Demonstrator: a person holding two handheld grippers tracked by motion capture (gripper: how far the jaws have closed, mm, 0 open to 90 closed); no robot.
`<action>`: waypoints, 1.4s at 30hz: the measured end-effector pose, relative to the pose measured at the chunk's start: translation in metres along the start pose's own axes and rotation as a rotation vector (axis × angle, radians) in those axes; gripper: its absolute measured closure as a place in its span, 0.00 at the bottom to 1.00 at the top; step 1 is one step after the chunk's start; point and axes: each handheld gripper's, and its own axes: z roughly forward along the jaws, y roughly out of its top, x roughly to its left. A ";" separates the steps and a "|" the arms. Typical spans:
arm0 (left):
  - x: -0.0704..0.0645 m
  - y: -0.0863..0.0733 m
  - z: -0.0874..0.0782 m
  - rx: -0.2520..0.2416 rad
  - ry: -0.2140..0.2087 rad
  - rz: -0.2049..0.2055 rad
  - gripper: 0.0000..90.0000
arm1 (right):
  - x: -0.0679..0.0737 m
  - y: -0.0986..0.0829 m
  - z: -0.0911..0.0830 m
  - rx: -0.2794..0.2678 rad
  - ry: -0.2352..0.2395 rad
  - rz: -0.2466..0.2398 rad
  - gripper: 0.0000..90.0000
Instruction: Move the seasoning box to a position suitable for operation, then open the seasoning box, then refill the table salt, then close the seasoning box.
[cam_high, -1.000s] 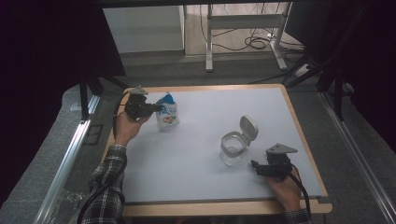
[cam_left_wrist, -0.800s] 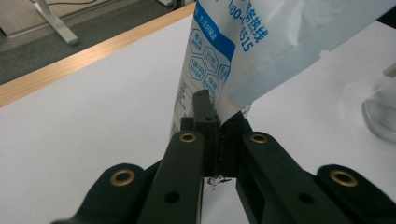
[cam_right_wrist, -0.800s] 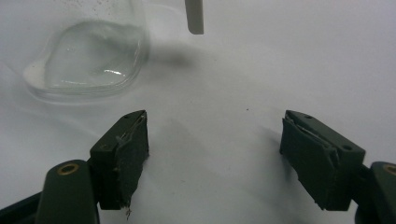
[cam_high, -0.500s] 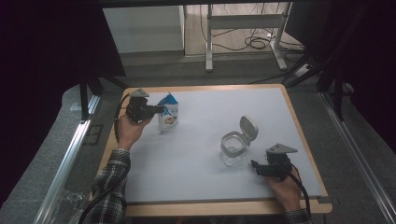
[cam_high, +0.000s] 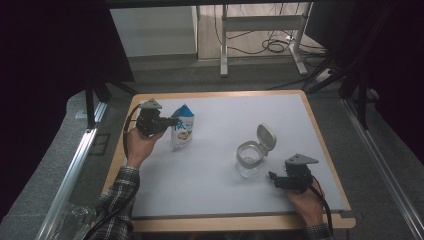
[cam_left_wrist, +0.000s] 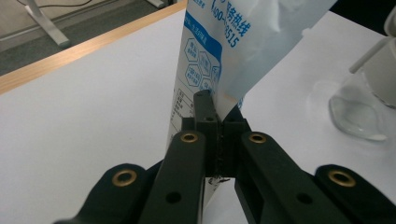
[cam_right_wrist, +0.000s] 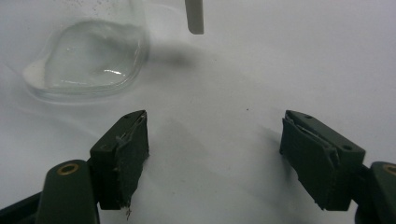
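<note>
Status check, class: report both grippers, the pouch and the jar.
Left gripper shut on pouch. Right gripper open, beside jar, lid flipped up. Nothing between.

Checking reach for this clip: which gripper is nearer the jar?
Right. The right gripper sits open just beside the jar, not touching; the left gripper is across the table, shut on the pouch.

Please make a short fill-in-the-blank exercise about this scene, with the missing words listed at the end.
1. The left gripper is shut on the ____, which has blue print.
2. The jaws of the right gripper stand ____, with nothing between them.
3. The lid of the clear jar is flipped ____.
4. The jar stands on the white ____, nearer the right gripper.

Missing words: pouch; open; open; mat
</note>
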 end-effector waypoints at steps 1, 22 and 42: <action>-0.002 0.000 -0.001 0.000 -0.003 0.002 1.00 | 0.000 0.000 0.000 0.000 0.000 0.000 0.27; -0.036 0.005 -0.011 -0.015 -0.061 0.036 1.00 | -0.001 0.001 0.002 0.022 -0.027 0.020 0.13; -0.068 -0.001 -0.018 -0.026 -0.112 0.065 1.00 | 0.005 0.000 -0.001 0.014 -0.036 -0.005 0.15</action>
